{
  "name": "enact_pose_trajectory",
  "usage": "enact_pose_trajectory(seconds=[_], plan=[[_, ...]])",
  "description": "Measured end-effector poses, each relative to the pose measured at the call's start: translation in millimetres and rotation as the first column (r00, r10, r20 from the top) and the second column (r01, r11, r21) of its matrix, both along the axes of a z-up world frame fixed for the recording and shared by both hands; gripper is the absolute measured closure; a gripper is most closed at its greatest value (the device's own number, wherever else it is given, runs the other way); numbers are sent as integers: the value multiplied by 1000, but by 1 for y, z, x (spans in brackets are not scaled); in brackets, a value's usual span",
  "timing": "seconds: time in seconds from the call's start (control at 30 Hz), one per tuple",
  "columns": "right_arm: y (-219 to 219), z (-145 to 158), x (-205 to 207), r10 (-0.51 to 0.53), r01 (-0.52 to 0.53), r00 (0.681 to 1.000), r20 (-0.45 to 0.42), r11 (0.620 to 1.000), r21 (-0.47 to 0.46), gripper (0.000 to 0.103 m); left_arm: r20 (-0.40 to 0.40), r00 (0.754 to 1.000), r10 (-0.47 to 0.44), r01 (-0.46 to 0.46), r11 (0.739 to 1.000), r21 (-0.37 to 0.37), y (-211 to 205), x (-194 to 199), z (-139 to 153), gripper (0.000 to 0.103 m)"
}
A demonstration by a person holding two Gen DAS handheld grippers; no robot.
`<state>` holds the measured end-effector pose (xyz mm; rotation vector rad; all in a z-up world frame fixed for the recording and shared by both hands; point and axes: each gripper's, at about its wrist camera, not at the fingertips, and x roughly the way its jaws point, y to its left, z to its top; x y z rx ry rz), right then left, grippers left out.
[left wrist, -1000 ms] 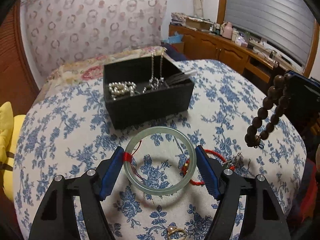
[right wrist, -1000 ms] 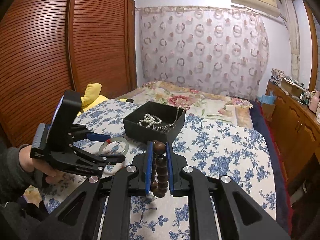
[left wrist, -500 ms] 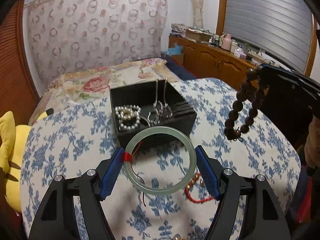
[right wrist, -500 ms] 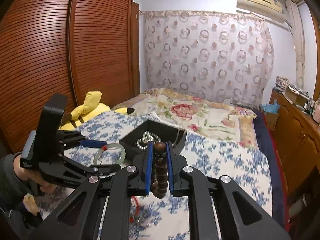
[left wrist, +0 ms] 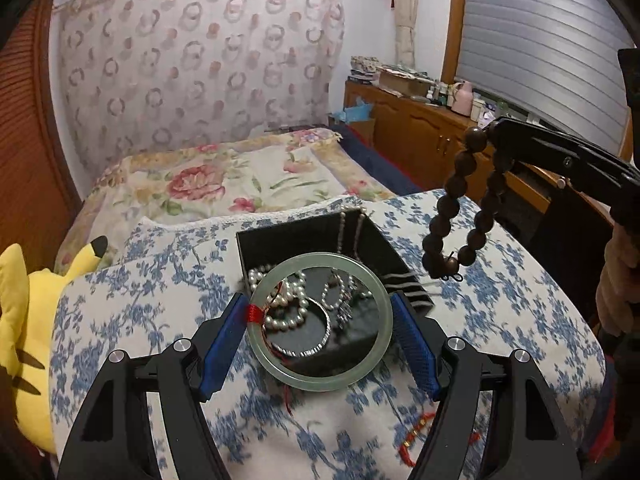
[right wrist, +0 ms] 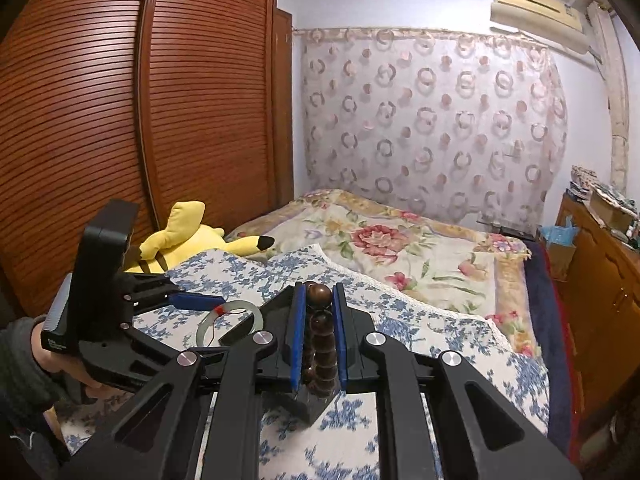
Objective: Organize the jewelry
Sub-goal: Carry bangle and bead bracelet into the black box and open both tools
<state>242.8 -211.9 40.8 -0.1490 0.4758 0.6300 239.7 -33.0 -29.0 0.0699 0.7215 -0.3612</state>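
My left gripper [left wrist: 318, 322] is shut on a pale green jade bangle [left wrist: 320, 382] with a red thread, held above the near edge of a black jewelry box [left wrist: 280, 240]. The box holds a pearl strand [left wrist: 286, 316], a silver bangle and chains. My right gripper [right wrist: 318, 330] is shut on a dark brown wooden bead bracelet [right wrist: 320, 340]; in the left wrist view the beads [left wrist: 456, 212] hang to the right of the box. The left gripper [right wrist: 200, 308] with the bangle [right wrist: 248, 312] shows at left in the right wrist view.
A red cord bracelet [left wrist: 420, 436] lies on the blue-floral cloth [left wrist: 120, 320] near me. A yellow plush toy [left wrist: 16, 320] lies left of the cloth. A wooden cabinet [left wrist: 420, 136] stands at the right, a slatted wardrobe [right wrist: 100, 120] at the left.
Both grippers have risen and moved forward. The jade bangle now hangs over the box instead of the cloth, and the bead bracelet has come closer to the box's right side.
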Motion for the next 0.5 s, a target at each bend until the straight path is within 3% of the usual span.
enact_pose_trajectory(seconds=[0.5], plan=[[32, -43, 66, 44, -49, 993, -112, 998, -41, 88, -77, 997, 1, -1, 1000, -2, 2, 49, -24, 33]])
